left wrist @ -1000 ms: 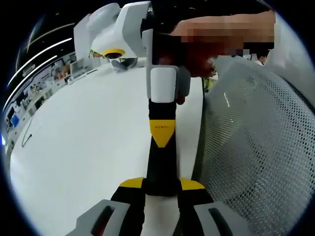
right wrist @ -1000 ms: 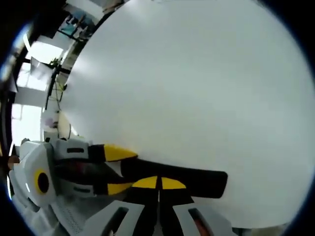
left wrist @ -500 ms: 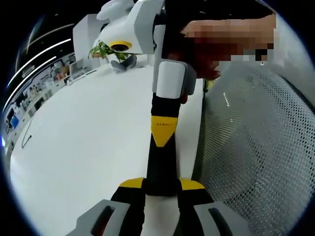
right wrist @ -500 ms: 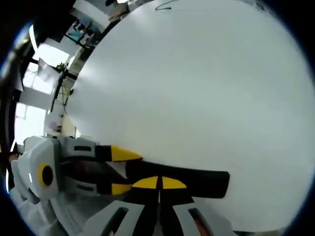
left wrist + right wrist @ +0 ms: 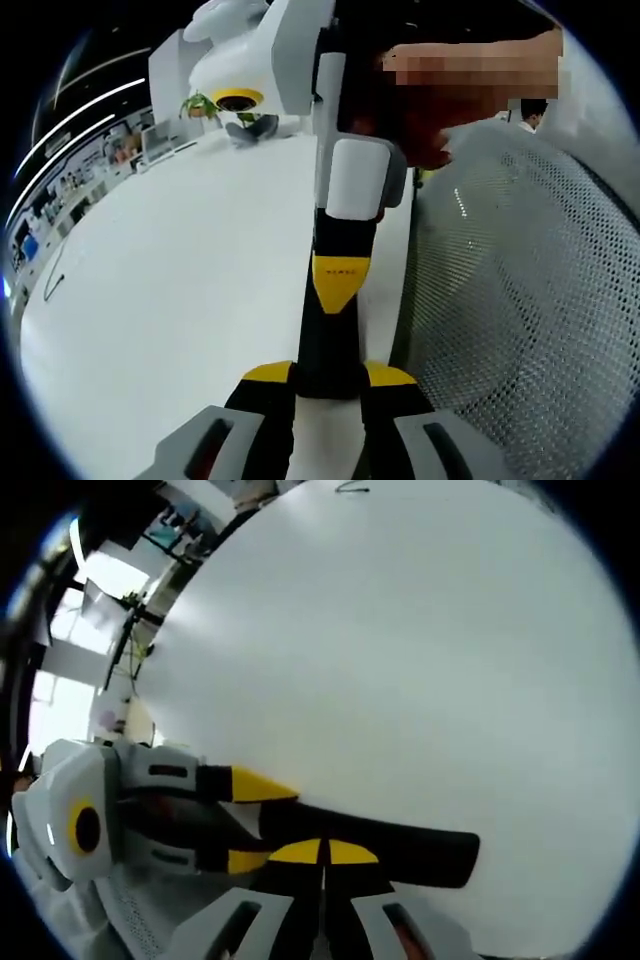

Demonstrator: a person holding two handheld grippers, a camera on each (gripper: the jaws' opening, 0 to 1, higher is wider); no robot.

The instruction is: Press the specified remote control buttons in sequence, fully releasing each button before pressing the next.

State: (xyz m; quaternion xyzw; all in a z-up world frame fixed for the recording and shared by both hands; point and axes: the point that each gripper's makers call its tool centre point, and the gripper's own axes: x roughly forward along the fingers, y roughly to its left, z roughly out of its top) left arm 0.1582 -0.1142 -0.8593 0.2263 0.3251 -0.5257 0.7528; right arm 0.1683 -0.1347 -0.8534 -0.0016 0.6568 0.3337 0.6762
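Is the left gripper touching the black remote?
Touching. In the left gripper view, the left gripper has its yellow-tipped fingers shut on both sides of the black remote.

Remote control (image 5: 328, 340) black. Left gripper (image 5: 328, 372) yellow-tipped, grey jaws. Right gripper (image 5: 322, 852) white body, yellow tips. Table (image 5: 170, 280) plain white. Mesh chair back (image 5: 530, 300) grey, dotted weave.

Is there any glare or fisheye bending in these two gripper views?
Left gripper view: the white table curves strongly with the lens, and ceiling light strips bend at upper left. Right gripper view: the table is brightly, evenly lit, nearly featureless, bulging; the windows at left are blown out.
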